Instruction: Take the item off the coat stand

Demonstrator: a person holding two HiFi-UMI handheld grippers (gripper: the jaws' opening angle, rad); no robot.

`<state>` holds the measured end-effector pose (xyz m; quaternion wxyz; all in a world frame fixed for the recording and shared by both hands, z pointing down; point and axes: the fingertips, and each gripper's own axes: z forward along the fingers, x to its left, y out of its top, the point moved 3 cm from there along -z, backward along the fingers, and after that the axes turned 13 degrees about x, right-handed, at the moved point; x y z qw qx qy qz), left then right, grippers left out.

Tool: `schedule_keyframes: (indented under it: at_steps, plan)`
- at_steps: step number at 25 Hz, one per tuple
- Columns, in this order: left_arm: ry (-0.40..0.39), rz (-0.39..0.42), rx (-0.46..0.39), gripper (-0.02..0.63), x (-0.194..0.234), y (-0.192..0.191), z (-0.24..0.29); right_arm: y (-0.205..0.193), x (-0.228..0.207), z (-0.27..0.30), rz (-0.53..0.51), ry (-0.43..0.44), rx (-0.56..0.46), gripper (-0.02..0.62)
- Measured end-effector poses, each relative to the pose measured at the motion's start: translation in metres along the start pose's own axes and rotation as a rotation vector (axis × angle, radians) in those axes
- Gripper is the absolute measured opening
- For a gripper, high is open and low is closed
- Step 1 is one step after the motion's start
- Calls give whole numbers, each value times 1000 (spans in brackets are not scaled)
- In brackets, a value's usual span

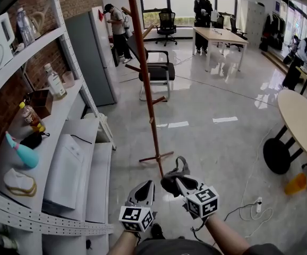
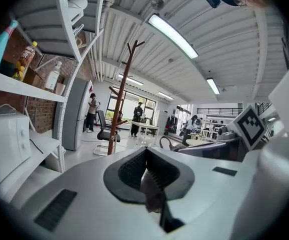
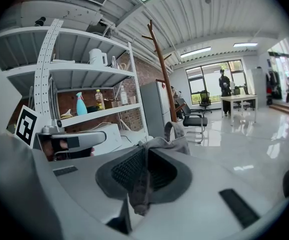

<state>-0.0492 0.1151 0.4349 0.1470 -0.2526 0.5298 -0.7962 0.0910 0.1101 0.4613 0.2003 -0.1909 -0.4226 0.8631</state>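
The brown wooden coat stand [image 1: 145,84] rises from the floor just ahead of me, and its pegs are bare. It also shows as a coat stand [image 2: 118,104] in the left gripper view and a coat stand [image 3: 163,79] in the right gripper view. My right gripper [image 1: 178,184] is low, near the stand's foot, shut on a dark grey fabric item [image 1: 172,180] with a strap loop. In the right gripper view the right gripper [image 3: 143,156] pinches the fabric item [image 3: 172,139]. My left gripper [image 1: 145,188] hovers just to its left, with its jaws together. In its own view the left gripper [image 2: 145,156] holds nothing I can make out.
White shelving [image 1: 63,142] runs along the left with bottles and a teal bottle [image 1: 22,152]. A black office chair [image 1: 156,70] stands behind the stand. A round table [image 1: 302,124], an orange object [image 1: 295,184] and a floor cable [image 1: 246,209] lie to the right. People stand far back.
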Motion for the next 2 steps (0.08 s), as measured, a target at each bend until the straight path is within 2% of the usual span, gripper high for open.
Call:
schedule_keyframes:
  at_steps: [2]
  plan:
    - [-1, -6, -2, 6, -5, -1, -2, -2, 0, -6, -2, 0, -2, 35]
